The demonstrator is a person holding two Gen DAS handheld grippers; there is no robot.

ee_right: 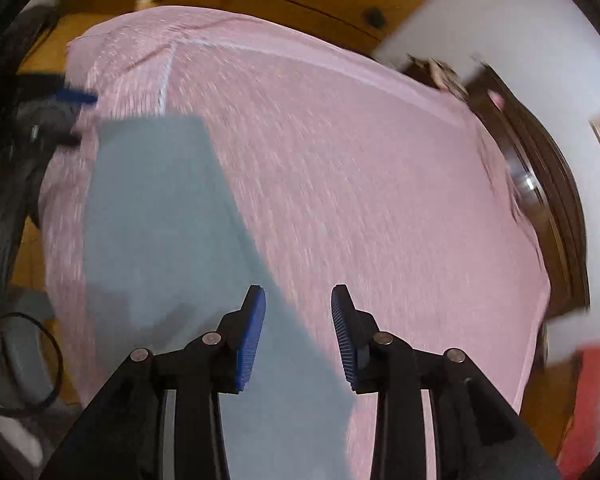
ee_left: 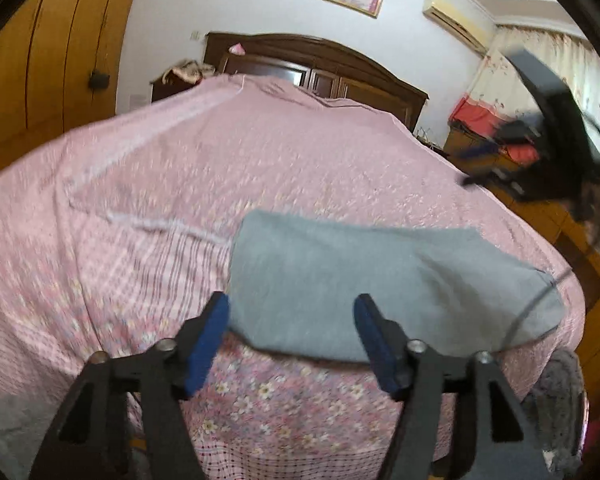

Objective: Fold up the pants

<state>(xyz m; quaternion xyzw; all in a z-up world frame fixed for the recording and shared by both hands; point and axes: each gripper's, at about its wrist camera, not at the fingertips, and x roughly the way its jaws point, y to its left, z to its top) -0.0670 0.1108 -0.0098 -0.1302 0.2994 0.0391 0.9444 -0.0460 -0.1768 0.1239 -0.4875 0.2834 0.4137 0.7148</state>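
Grey pants [ee_left: 340, 276] lie folded flat in a long band near the front edge of the pink bed [ee_left: 220, 168]. My left gripper [ee_left: 292, 312] is open and empty, hovering over the near left end of the pants. In the right wrist view the pants [ee_right: 160, 220] run from near me toward the far left corner. My right gripper [ee_right: 298, 312] is open and empty, above the pants' right edge. The right gripper also shows blurred in the left wrist view [ee_left: 548, 128], raised at the right. The left gripper [ee_right: 72, 96] shows at the far left in the right wrist view.
The pink floral bedspread covers the bed; a dark wooden headboard [ee_left: 320, 64] stands at the far end. A wooden wardrobe [ee_left: 40, 60] is at the left. A cable [ee_left: 540, 300] hangs across the pants' right end. A wooden floor [ee_right: 28, 256] lies beside the bed.
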